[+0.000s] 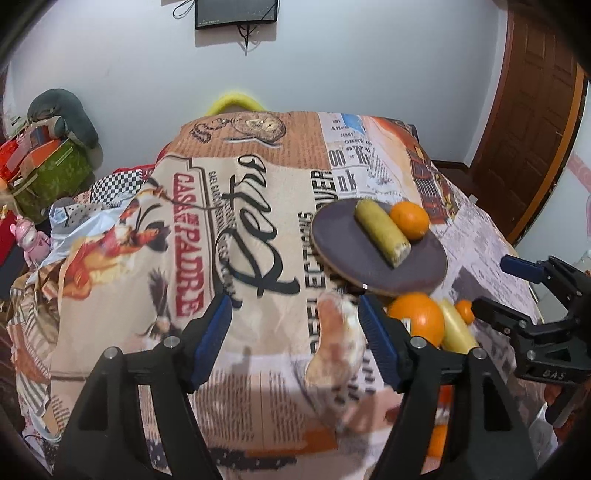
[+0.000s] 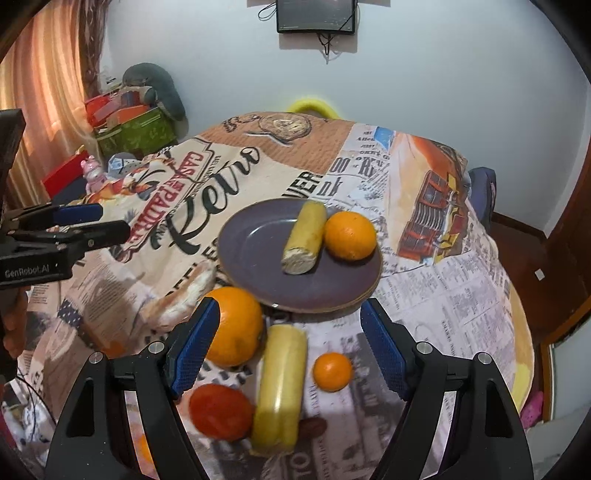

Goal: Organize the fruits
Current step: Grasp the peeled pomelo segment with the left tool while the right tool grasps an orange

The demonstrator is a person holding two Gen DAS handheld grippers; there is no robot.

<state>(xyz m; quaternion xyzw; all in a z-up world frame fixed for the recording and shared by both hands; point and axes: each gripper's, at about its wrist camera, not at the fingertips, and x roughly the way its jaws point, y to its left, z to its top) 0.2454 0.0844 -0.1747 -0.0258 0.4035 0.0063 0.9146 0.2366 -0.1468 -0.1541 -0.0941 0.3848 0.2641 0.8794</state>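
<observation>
Two fruits sit on a purple plate (image 2: 258, 236): a banana piece (image 2: 304, 240) whose long axis runs from the far rim toward the camera, touching an orange (image 2: 350, 236) on its right. Nearer on the printed tablecloth (image 2: 424, 295), between the wide-open, empty right gripper (image 2: 288, 347) fingers, lies another banana piece (image 2: 280, 387), lengthwise toward the plate. Beside the plate, the left gripper (image 1: 295, 339) is open and holds nothing.

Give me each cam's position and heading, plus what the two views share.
Left wrist: on the left gripper, facing across the table at the plate; its open fingers frame a blurred bread roll; right gripper enters at right.
Right wrist: on the right gripper, open, above loose fruit before the plate; left gripper at left.
Shared: plate, patterned tablecloth, wall monitor.
</observation>
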